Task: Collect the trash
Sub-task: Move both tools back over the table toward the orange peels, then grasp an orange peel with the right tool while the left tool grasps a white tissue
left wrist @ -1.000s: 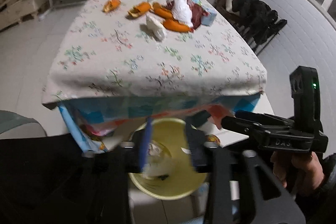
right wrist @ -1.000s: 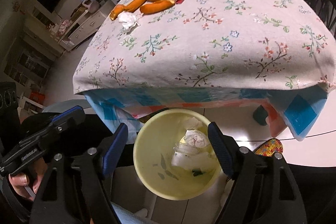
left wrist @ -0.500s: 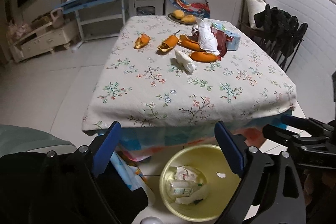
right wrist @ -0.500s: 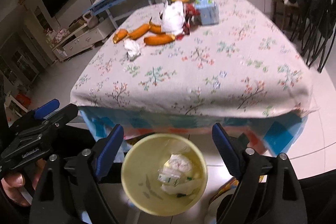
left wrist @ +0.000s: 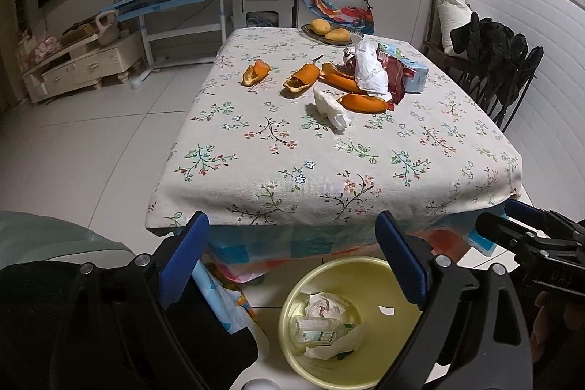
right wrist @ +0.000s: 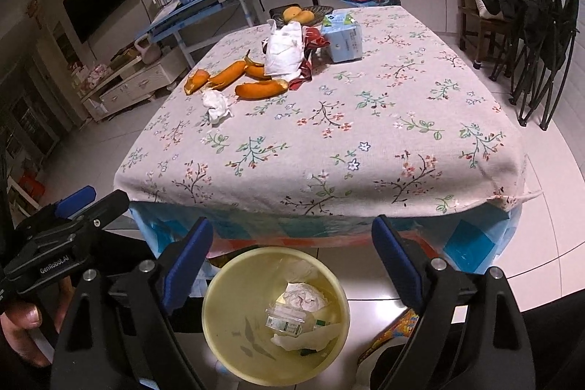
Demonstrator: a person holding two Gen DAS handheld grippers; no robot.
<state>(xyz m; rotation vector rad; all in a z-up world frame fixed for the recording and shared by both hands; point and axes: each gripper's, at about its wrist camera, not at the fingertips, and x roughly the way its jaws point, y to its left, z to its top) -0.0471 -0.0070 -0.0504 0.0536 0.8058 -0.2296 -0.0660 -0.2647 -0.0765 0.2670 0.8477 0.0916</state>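
both grippers (left wrist: 292, 265) gape above bin (left wrist: 402, 284)

A matt floral cloth (right wrist: 365, 119) covers the table, crumpled paper tissue (right wrist: 216, 105) lying soft on it beside waxy orange peel (right wrist: 260, 89) — below, the smooth yellow plastic bin (right wrist: 219, 309) sits on glossy white floor tiles (left wrist: 91, 141).

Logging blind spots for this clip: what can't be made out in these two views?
- Label on the clear container in the yellow bin: too small in both views.
- Bin's base: hidden by gripper bodies at the bottom edge.
- Red wrapper: partly under the white paper.
- Tissue box print: too small.
- Under the table: draped cloth hides it.
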